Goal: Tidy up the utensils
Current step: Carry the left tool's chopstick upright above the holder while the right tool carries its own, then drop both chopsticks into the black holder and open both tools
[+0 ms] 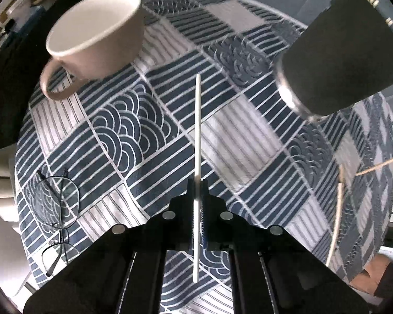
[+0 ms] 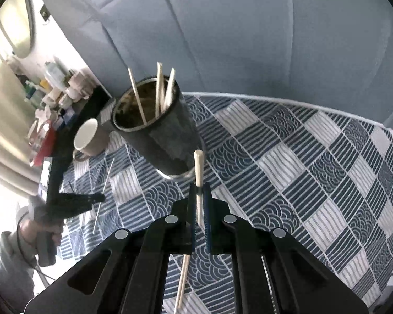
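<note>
Just in front of the dark tumbler [image 2: 154, 128], the right gripper [image 2: 201, 204] clamps a wooden chopstick [image 2: 198, 167] upright, nearer than the left gripper [image 1: 197, 196] pinching a white chopstick [image 1: 198, 130].

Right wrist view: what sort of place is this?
Probably a home dining corner: a patterned tablecloth on a table, a grey padded seat back behind it, and a cluttered shelf of jars and mugs.

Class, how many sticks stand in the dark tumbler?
3. In the right wrist view, the left stick leans left in the dark tumbler; the middle stick and right stick stand close together by its right rim. Shorter ones may be hidden inside.
</note>
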The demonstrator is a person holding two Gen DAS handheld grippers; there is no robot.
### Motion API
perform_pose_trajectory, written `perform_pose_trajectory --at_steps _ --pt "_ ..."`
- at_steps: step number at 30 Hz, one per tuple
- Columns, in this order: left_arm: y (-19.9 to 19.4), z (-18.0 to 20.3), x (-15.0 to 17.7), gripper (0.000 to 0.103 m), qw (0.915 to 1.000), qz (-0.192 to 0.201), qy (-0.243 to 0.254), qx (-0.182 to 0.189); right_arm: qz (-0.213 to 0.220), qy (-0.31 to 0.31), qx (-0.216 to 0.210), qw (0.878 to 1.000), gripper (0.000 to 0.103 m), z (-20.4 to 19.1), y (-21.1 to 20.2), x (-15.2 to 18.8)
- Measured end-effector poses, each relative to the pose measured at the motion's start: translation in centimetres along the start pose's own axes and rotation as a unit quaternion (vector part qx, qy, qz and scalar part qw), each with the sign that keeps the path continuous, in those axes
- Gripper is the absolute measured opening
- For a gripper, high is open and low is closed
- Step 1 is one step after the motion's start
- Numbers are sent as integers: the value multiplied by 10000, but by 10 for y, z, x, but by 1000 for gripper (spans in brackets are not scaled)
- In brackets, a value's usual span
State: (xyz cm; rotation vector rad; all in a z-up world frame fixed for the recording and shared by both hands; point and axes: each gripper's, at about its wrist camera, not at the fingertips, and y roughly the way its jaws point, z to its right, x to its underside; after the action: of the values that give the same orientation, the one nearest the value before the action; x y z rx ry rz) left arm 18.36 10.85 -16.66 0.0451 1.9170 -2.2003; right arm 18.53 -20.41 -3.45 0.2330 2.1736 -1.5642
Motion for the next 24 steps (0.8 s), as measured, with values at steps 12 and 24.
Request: perform_pose_trajectory --at_steps 12,24 --pt "-120 40 -50 5 9910 1191 191 572 664 -473 -215 9964 5 -32 -44 -50" --pt "-186 119 -111 5 9709 2069 740 956 1000 -814 -287 9912 5 -53 -62 -117"
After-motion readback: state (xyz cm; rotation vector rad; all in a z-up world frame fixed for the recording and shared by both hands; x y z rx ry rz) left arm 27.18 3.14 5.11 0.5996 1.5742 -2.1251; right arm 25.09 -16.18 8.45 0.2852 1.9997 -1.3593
